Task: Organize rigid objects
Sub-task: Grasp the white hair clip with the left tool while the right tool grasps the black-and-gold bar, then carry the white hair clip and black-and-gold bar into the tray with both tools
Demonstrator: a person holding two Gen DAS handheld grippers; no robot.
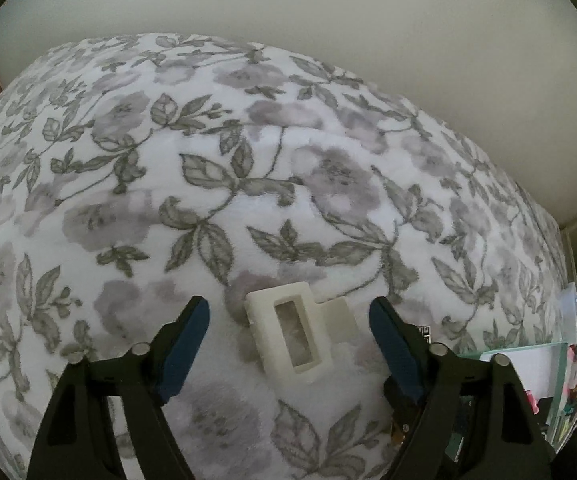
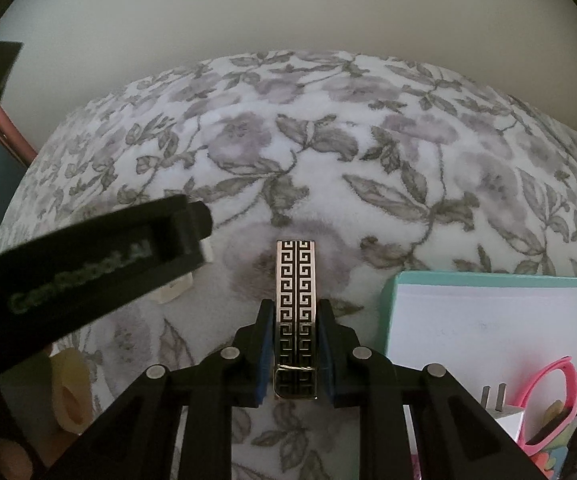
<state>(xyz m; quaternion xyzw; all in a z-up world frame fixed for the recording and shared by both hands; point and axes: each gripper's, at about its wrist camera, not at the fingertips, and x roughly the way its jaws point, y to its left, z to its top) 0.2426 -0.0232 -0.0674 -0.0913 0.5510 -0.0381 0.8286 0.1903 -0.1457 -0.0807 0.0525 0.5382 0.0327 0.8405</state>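
Left hand-held gripper (image 1: 289, 310): jaws stand apart, with blue pads on black fingers; nothing is pressed between them.
White clip (image 1: 294, 330): a cream rectangular frame with an open window and a small tab on its right side, lying flat on the floral blanket (image 1: 208, 184). It sits between the two left fingers, closer to the left one, touching neither.
Right hand-held gripper (image 2: 292, 354): jaws drawn together and clamped on the patterned bar (image 2: 295, 280).
Patterned bar: long and narrow, black with a silvery key pattern. Its near end is pinched between the blue pads; the rest sticks out past the fingertips toward the far side, over the blanket.
Left gripper seen from the right wrist view: its black arm (image 2: 88, 264) crosses the left of the picture, and a bit of the white clip shows just under its tip.
Box (image 2: 488, 280): teal-edged with a white inside, to the right of the right gripper, near the patterned bar but apart from it.
Box contents: pink sunglasses (image 2: 556, 400) and a white plug (image 2: 504, 412) lie at its near right corner.
Blanket: white with grey leaves and mauve flowers, covering the whole surface.
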